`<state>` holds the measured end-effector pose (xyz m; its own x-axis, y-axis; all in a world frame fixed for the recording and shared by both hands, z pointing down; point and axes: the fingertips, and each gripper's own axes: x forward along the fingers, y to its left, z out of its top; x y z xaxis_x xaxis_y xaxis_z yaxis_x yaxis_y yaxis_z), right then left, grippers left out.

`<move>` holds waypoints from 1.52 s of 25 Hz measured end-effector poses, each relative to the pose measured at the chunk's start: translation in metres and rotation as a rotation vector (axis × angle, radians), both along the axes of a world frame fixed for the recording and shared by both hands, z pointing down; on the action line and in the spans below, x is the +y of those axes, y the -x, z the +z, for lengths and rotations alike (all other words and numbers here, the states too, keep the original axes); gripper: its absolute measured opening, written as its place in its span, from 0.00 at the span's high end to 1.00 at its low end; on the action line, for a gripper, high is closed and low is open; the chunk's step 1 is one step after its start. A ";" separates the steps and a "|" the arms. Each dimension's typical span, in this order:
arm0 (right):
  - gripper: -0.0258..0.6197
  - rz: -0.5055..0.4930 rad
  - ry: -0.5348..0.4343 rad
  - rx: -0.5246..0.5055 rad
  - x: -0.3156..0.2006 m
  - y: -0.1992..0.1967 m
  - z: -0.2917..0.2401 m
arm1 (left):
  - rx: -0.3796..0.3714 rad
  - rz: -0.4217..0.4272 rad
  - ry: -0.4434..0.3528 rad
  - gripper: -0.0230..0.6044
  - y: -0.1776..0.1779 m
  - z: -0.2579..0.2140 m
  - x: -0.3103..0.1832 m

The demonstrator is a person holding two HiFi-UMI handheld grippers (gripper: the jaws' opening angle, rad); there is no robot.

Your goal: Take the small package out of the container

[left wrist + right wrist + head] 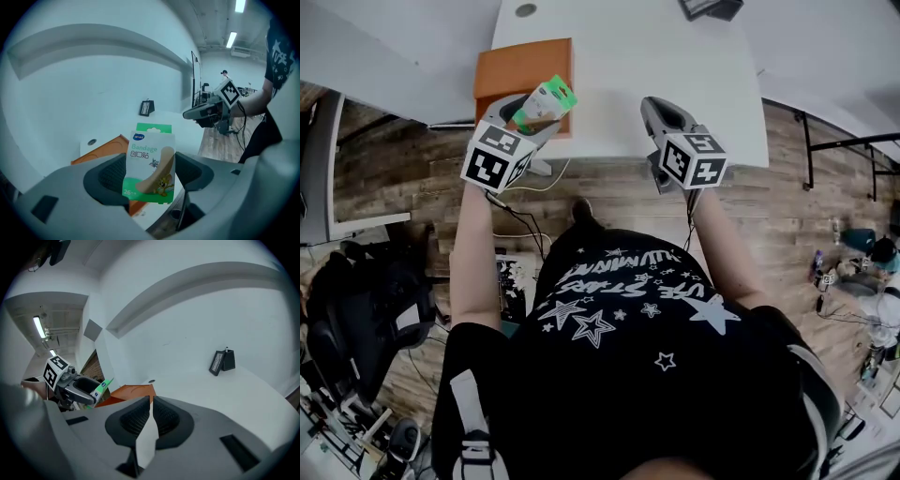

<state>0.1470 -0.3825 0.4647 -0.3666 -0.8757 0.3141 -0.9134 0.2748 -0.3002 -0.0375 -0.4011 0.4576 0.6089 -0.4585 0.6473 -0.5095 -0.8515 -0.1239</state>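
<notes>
We log a white table (pixel 694 75) set against a plain white wall (pixel 84 89). A round cable hole (pixel 525 10) sits in the tabletop near its far edge. A small black stand (pixel 221 362) rests towards the back of the table. The floor (pixel 609 192) is wood-look planks in mixed browns. A raised white ledge (pixel 187 284) runs along the wall above the table. Ceiling strip lights (pixel 232 39) are lit down the room. To our left there is a black chair (pixel 356 309). To our right we note a black metal frame (pixel 844 145) and loose clutter (pixel 872 272) on the planks.
</notes>
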 end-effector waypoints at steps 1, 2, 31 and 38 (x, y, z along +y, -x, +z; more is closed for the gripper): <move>0.88 -0.004 -0.003 -0.002 0.006 -0.003 -0.002 | 0.022 -0.016 -0.001 0.40 -0.003 -0.005 0.006; 0.88 -0.007 -0.007 -0.002 0.011 -0.004 -0.003 | 0.041 -0.030 -0.004 0.40 -0.004 -0.010 0.011; 0.88 -0.145 -0.033 0.029 0.255 -0.057 -0.010 | 0.196 -0.232 -0.023 0.40 -0.060 -0.026 0.270; 0.88 -0.159 -0.037 0.000 0.295 -0.061 -0.007 | 0.210 -0.252 0.000 0.40 -0.068 -0.018 0.318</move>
<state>0.2077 -0.0877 0.4582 -0.5012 -0.8177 0.2831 -0.8577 0.4263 -0.2874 0.0305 -0.0831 0.4395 0.5960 -0.6121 0.5197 -0.7190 -0.6950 0.0058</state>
